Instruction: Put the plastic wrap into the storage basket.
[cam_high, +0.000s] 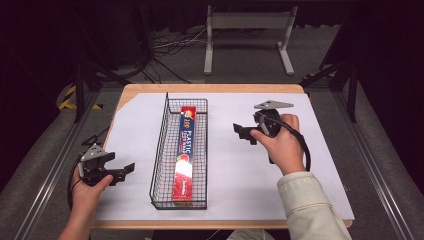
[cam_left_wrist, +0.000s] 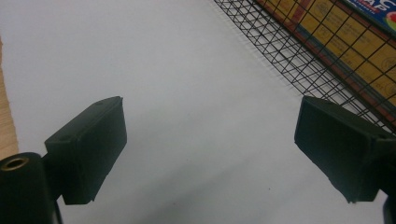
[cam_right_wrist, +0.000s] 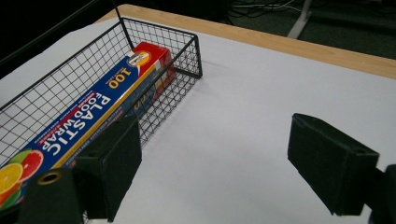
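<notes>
Lying lengthwise in the wire basket (cam_high: 159, 150), the plastic wrap box (cam_high: 185, 155) is the thing both grippers stand ready for, and the basket serves as the landmark for all else. Nearest the person, the left gripper (cam_high: 125, 170) hovers just outside the basket's near left corner with its jaws spread wide and nothing between them; the left gripper view shows white paper under the gap and the mesh wall close by one jaw. Farther along, on the basket's right side and about level with its far half, the right gripper (cam_high: 240, 131) is also open and empty, well apart from the mesh. The box itself runs nearly the whole length of the basket, its far end close to the far wall. I judge it light and stiff along its length, a thin carton around a roll, so it should lift easily but could dent if squeezed hard, and its glossy print may be slippery. Its long narrow sides look like the best place to grip, near the middle so it does not tip, reaching down from above the open top because the walls block a sideways approach.
</notes>
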